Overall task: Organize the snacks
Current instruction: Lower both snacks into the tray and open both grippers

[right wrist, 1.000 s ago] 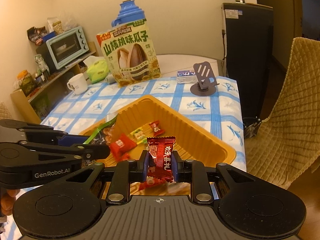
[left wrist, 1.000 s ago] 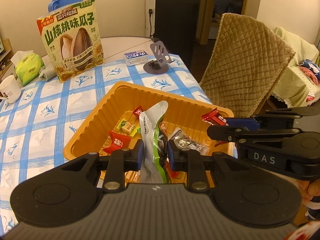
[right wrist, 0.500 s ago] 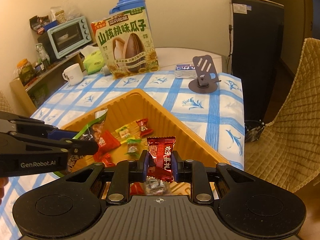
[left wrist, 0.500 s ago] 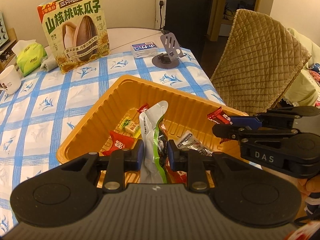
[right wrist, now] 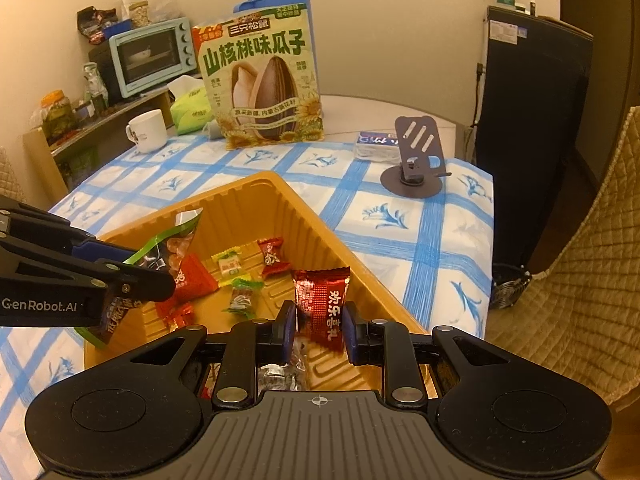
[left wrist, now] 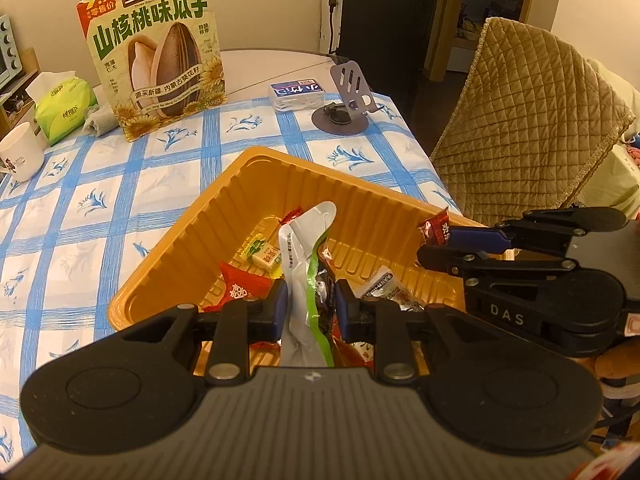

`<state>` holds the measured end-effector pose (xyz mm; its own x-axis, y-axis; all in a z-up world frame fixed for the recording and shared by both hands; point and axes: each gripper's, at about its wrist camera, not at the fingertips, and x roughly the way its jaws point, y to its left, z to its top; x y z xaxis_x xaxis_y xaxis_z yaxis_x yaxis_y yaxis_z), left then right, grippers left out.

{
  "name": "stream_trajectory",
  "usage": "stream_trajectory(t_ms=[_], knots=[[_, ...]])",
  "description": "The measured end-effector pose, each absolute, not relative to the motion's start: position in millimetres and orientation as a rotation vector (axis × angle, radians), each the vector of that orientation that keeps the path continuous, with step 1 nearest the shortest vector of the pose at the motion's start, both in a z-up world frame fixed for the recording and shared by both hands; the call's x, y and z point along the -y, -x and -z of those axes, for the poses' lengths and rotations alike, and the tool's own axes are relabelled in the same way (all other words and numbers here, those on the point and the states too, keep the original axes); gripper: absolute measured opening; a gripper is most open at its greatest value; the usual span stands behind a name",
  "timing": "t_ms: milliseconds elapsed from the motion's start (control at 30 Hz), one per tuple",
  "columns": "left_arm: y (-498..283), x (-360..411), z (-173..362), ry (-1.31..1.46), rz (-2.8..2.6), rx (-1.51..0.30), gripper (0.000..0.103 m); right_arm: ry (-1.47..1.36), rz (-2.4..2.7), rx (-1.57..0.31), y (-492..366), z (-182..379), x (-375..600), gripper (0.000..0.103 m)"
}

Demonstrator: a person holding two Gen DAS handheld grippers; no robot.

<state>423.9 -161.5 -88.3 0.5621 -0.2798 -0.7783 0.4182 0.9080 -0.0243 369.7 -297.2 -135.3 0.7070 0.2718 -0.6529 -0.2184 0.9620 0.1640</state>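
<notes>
An orange plastic tray (left wrist: 256, 184) (right wrist: 248, 196) sits on the blue-checked tablecloth and holds several wrapped candies. My left gripper (left wrist: 308, 304) is shut on a silver and green snack packet (left wrist: 304, 248), held upright over the tray's near side. In the right wrist view that packet (right wrist: 168, 240) sticks out at the left. My right gripper (right wrist: 318, 330) is shut on a red candy packet (right wrist: 324, 300) just above the tray's near right part. In the left wrist view the red packet (left wrist: 436, 230) shows at the right gripper's tips, over the tray's right rim.
A large sunflower-seed bag (left wrist: 156, 52) stands at the back of the table, with a tissue pack (left wrist: 64, 106), a white mug (left wrist: 18, 154), a phone stand (left wrist: 346, 104) and a small box (left wrist: 298, 94). A quilted chair (left wrist: 520, 120) stands right of the table.
Both grippers have sunk closer to the tray, each still holding its packet. The tray and table things look larger and nearer in both views.
</notes>
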Motion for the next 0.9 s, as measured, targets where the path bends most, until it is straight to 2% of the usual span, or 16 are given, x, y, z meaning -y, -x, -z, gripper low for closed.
stream_trajectory(t_ms=[100, 233, 800, 900], knots=[[-425, 163, 89, -0.172, 0.414, -0.886, 0.023, -0.096, -0.29, -0.744, -370, 137, 300, 0.029], [-427, 166, 91, -0.175, 0.413, -0.889, 0.023, -0.112, -0.285, -0.727, -368, 136, 302, 0.049], [-443, 190, 95, -0.21, 0.442, -0.877, 0.023, -0.175, -0.292, -0.748, -371, 136, 313, 0.05], [-442, 190, 95, -0.205, 0.44, -0.87, 0.03, -0.183, -0.297, -0.744, -370, 134, 315, 0.05]])
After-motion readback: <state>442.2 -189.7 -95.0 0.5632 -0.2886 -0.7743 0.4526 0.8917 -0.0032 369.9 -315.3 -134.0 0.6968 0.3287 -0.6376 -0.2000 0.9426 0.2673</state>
